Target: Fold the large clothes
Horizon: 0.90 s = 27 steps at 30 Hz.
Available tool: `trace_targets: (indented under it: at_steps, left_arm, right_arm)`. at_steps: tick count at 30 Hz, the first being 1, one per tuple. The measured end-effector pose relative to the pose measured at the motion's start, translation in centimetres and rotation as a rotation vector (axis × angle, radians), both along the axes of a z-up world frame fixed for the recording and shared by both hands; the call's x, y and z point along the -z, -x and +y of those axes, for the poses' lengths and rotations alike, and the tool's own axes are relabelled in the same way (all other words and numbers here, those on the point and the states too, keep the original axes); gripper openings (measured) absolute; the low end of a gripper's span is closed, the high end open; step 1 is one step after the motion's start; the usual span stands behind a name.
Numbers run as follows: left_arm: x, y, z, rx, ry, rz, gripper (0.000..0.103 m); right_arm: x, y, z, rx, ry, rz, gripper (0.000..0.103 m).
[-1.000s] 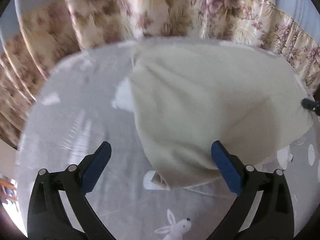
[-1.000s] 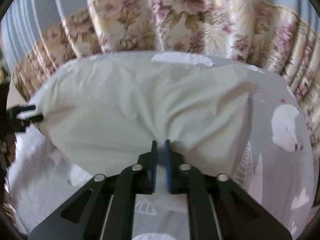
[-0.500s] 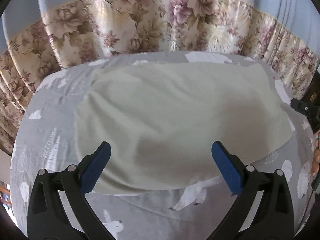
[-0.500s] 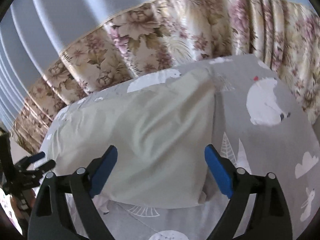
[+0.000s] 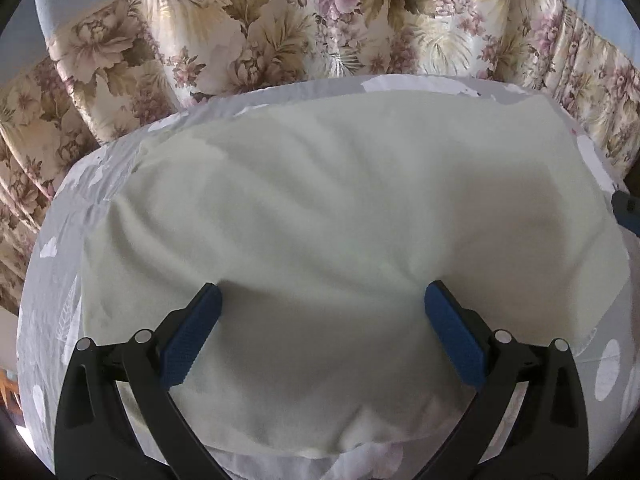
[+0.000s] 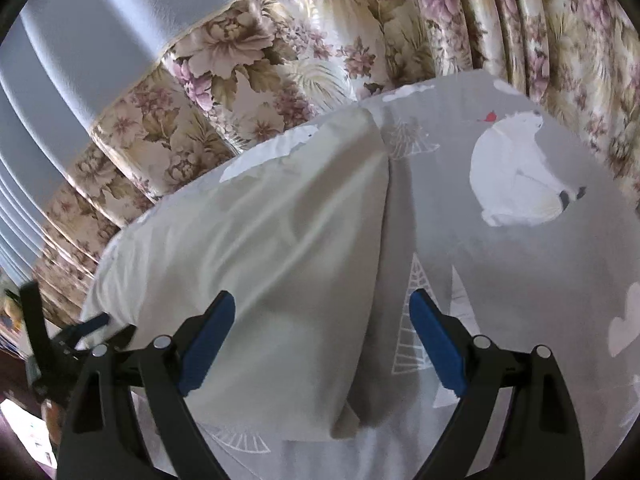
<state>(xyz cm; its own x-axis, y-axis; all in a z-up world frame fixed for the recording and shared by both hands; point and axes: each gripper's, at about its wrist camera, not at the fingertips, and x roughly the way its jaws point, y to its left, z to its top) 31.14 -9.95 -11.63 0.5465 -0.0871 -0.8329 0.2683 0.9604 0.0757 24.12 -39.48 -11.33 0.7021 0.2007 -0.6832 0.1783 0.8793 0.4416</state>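
A pale cream garment [image 5: 328, 208] lies folded into a broad, softly creased rectangle on a grey bedsheet [image 5: 60, 264] printed with white animals. My left gripper [image 5: 322, 300] hovers open over the garment's near half, with nothing between its blue pads [image 5: 192, 332]. In the right wrist view, the garment [image 6: 256, 248] fills the left side and its folded right edge runs down between the fingers. My right gripper [image 6: 322, 300] is open above that edge and grips nothing. The left gripper [image 6: 92, 326] shows at the garment's far left edge. The right gripper's tip [image 5: 626, 208] peeks in on the right.
A floral curtain [image 5: 304, 20] hangs close behind the bed's far edge, below a blue-grey wall [image 6: 80, 32]. A large white bear print [image 6: 516, 176] marks the sheet [image 6: 540, 288] right of the garment. Dark floor with a paper [image 6: 24, 428] lies off the bed's left side.
My right gripper has opened and let go of the garment, and its view has rolled. My left gripper stayed open and shifted sideways until the garment lies centred under it.
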Motion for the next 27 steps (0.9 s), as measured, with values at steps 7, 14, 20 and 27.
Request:
trace_targets:
  at_steps: [7, 14, 20, 27]
  left_arm:
    - [0.4, -0.5, -0.3, 0.02, -0.013, 0.011, 0.1]
    - [0.5, -0.3, -0.3, 0.027, -0.014, 0.004, 0.1]
    - [-0.1, -0.5, -0.1, 0.007, 0.01, 0.033, 0.1]
    - [-1.4, -0.3, -1.3, 0.051, 0.001, 0.061, 0.1]
  right_arm:
    - [1.4, -1.1, 0.8, -0.063, -0.042, 0.026, 0.088]
    - [1.1, 0.5, 0.4, -0.097, -0.062, 0.026, 0.075]
    - [0.1, 0.1, -1.1, -0.079, -0.101, -0.001, 0.075]
    - [1.8, -1.1, -4.1, -0.106, -0.256, 0.039, 0.075]
